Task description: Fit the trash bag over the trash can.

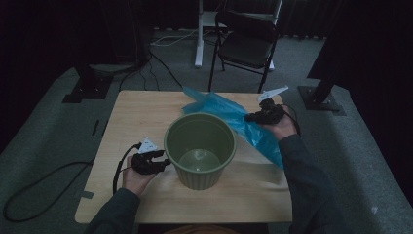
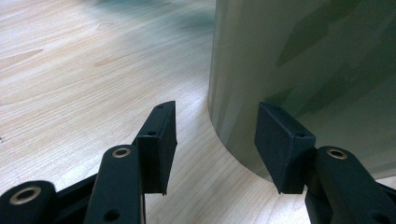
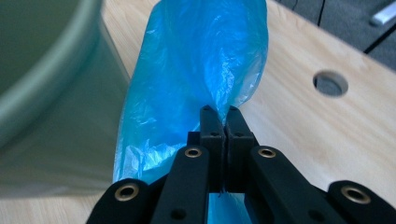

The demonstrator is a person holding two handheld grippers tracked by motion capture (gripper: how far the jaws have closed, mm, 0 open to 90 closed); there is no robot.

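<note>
A green plastic bucket stands upright in the middle of the wooden table. It looks empty inside. A blue plastic bag lies across the table behind and to the right of the bucket. My right gripper is shut on an edge of the blue bag, beside the bucket's rim. My left gripper is open at the bucket's left side, low near the table. In the left gripper view its jaws stand wide apart with the bucket wall just ahead, nothing between them.
A black folding chair stands beyond the table's far edge. Cables run over the grey carpet at the left. The table has a round hole near its right side. Black stand bases sit at both far corners.
</note>
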